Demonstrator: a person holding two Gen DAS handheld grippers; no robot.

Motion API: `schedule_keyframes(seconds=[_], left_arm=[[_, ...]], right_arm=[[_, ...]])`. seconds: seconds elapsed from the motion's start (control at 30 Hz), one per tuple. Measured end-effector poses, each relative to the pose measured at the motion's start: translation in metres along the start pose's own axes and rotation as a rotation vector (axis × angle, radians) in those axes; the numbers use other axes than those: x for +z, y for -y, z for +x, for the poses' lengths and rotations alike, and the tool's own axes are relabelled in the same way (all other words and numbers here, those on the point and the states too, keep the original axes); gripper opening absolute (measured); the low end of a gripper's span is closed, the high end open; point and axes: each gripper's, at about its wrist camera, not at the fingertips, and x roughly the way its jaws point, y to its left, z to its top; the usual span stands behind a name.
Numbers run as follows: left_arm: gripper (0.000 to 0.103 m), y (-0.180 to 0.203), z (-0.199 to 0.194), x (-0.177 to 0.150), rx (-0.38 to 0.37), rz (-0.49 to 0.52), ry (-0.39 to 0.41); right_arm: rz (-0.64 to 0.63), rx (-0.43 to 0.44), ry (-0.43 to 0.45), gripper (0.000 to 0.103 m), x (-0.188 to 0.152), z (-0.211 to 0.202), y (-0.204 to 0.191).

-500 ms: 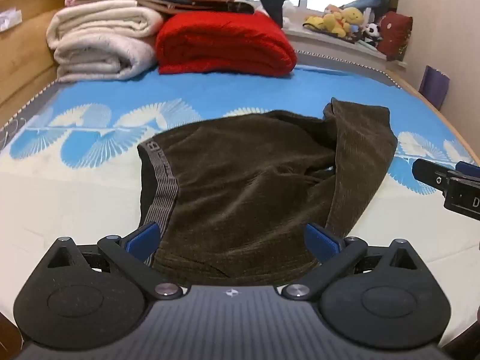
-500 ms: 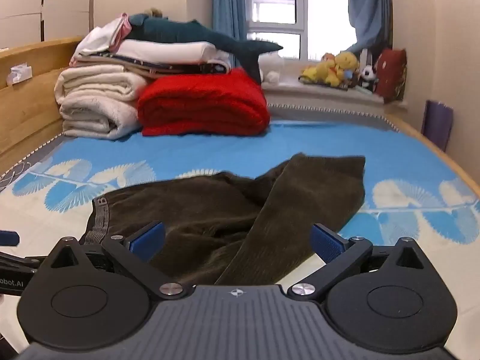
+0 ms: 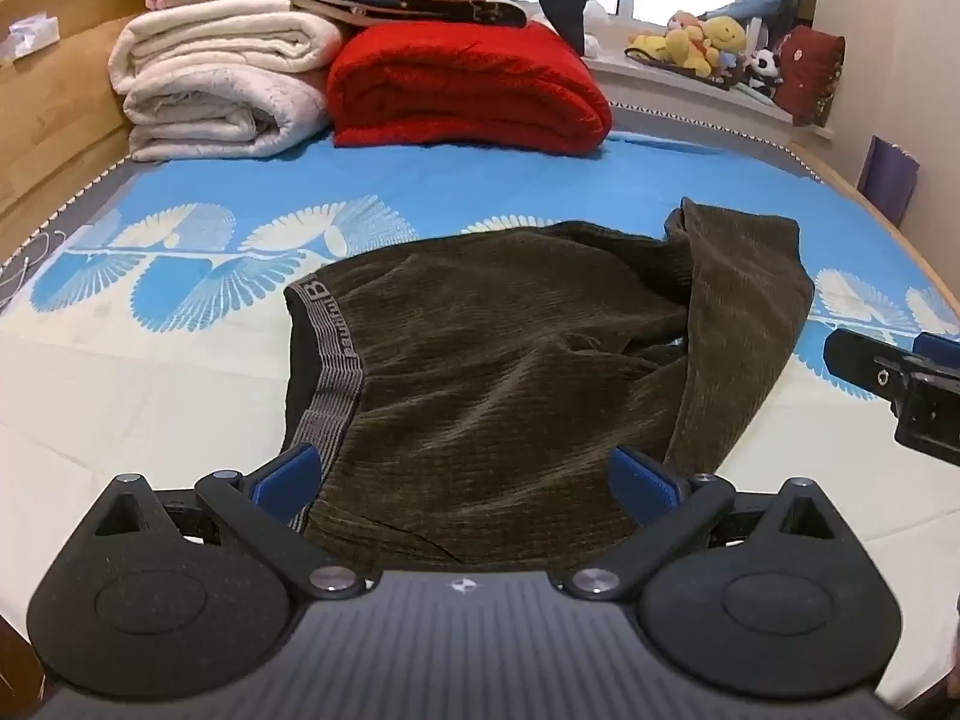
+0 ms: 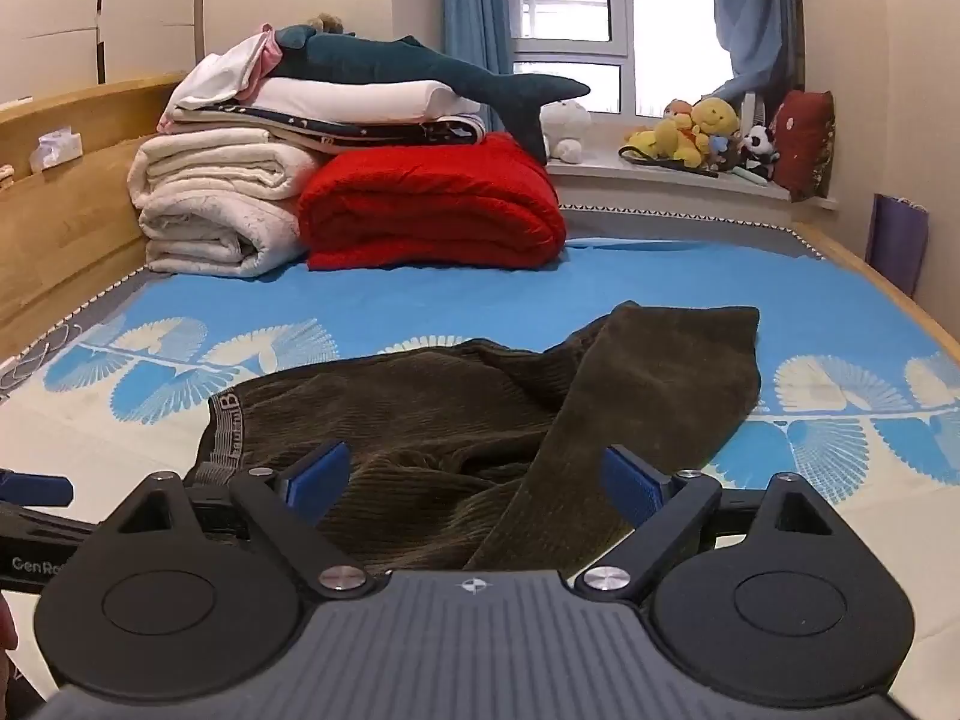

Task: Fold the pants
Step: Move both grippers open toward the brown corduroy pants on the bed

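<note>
Olive ribbed pants (image 3: 510, 372): rumpled, leg doubled over, awaiting your fold.
Left gripper (image 3: 465, 480): fingers apart at their near hem.
Right gripper (image 4: 474, 480): likewise spread, empty.

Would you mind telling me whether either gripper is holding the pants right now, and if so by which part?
Nothing is held. The left gripper and the right gripper both stand open above the near edge of the brown pants, which lie loose on the bed.

Dark olive ribbed pants (image 3: 510, 372) lie on blue-and-cream fan-patterned sheet (image 3: 180, 276).
</note>
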Motion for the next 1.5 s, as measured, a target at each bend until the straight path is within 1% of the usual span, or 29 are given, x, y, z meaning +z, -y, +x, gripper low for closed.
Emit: schedule_keyframes(seconds=[0.07,0.1,0.17,0.27,0.33,0.53,0.9,1.17,1.27,1.37,1.4,1.5], left_arm=[[0.102,0.013,0.017,0.024,0.033,-0.061,-0.057],[0.102,0.014,0.016,0.031,0.023,-0.073,-0.068],[0.102,0.017,0.015,0.033,-0.001,-0.086,-0.074],[0.102,0.018,0.014,0.039,-0.004,-0.096,-0.093],[0.102,0.017,0.018,0.039,-0.015,-0.102,-0.108],[0.102,0.020,0.018,0.039,-0.011,-0.081,-0.098],[0.102,0.017,0.020,0.038,-0.009,-0.085,-0.107],[0.102,0.020,0.019,0.040,-0.010,-0.069,-0.100],[0.102,0.021,0.018,0.040,-0.010,-0.059,-0.092],[0.102,0.020,0.020,0.040,-0.009,-0.056,-0.097],[0.102,0.020,0.019,0.040,-0.010,-0.056,-0.097],[0.102,0.019,0.018,0.039,-0.006,-0.053,-0.097]], right_arm=[[-0.001,0.007,-0.012,0.092,-0.001,0.002,0.000],[-0.002,0.003,-0.018,0.092,-0.002,0.003,0.000],[-0.004,-0.014,-0.031,0.091,-0.003,0.003,-0.002],[-0.006,-0.022,-0.053,0.091,-0.004,0.006,0.002],[-0.007,-0.019,-0.050,0.090,-0.005,0.007,0.003],[-0.013,-0.015,-0.058,0.090,-0.005,0.009,0.001],[-0.024,-0.011,-0.064,0.090,-0.003,0.009,-0.001],[-0.032,-0.010,-0.053,0.090,-0.002,0.008,-0.002],[-0.032,-0.007,-0.052,0.086,-0.003,0.008,-0.003],[-0.040,-0.012,-0.051,0.076,-0.004,0.009,-0.006],[-0.038,-0.012,-0.046,0.074,-0.004,0.009,-0.006],[-0.030,-0.011,-0.032,0.074,-0.004,0.008,-0.007]])
